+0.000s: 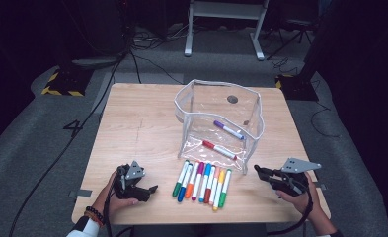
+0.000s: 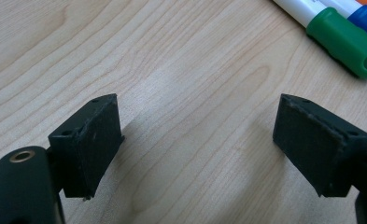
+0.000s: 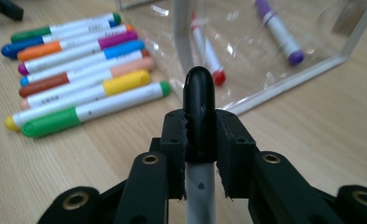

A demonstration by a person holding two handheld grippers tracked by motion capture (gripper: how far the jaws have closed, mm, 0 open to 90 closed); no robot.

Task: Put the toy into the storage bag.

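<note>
Black-capped marker (image 3: 199, 107), light, stiff and smooth plastic, sits clamped in the right gripper (image 3: 200, 140) just below its cap, near the clear pouch (image 1: 253, 106). A mid-barrel hold would likely slip less. Left gripper (image 2: 197, 140) rests on the table with jaws apart, holding nothing.

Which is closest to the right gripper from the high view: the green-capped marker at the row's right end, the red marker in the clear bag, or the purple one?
1. Green-capped marker, left of the right gripper.
2. Red marker, near the clear bag's front.
3. Purple marker, deeper inside.
</note>
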